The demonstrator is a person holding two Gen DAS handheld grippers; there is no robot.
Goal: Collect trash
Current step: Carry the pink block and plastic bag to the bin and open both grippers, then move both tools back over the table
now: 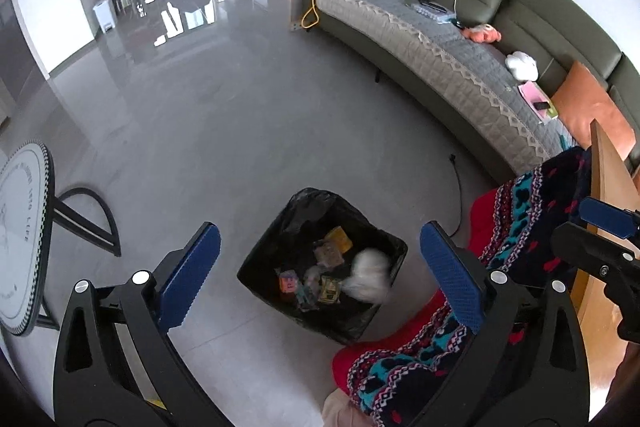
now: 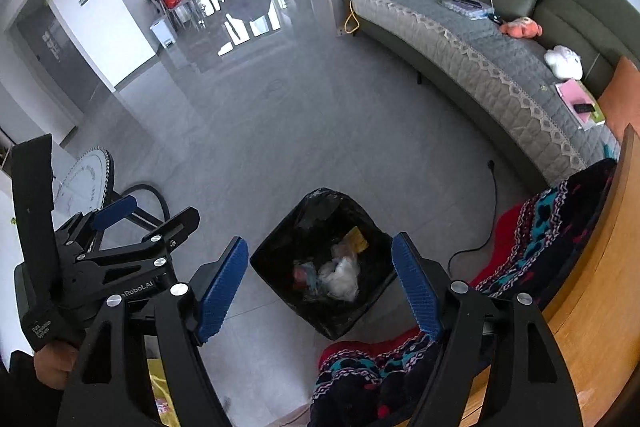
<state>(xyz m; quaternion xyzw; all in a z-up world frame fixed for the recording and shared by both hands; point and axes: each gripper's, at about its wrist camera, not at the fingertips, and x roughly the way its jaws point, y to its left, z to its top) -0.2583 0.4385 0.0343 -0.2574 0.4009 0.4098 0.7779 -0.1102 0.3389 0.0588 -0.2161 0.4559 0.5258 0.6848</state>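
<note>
A black-lined trash bin (image 1: 280,251) stands on the grey floor and holds several wrappers, among them a yellow packet (image 1: 339,239). A blurred white crumpled piece (image 1: 370,277) shows over the bin's right side, touching neither pad. My left gripper (image 1: 320,229) hangs open above the bin with its blue pads far apart and nothing between them. In the right wrist view the same bin (image 2: 276,259) lies below my right gripper (image 2: 320,241), which is open and holds nothing. White crumpled plastic (image 2: 340,277) lies inside the bin among the wrappers.
A patterned red and dark knitted fabric (image 1: 524,211) lies just right of the bin, against a wooden edge (image 1: 608,171). A black cable (image 1: 460,195) runs on the floor. A green sofa (image 1: 460,75) curves behind. A round side table (image 1: 24,235) stands at the left.
</note>
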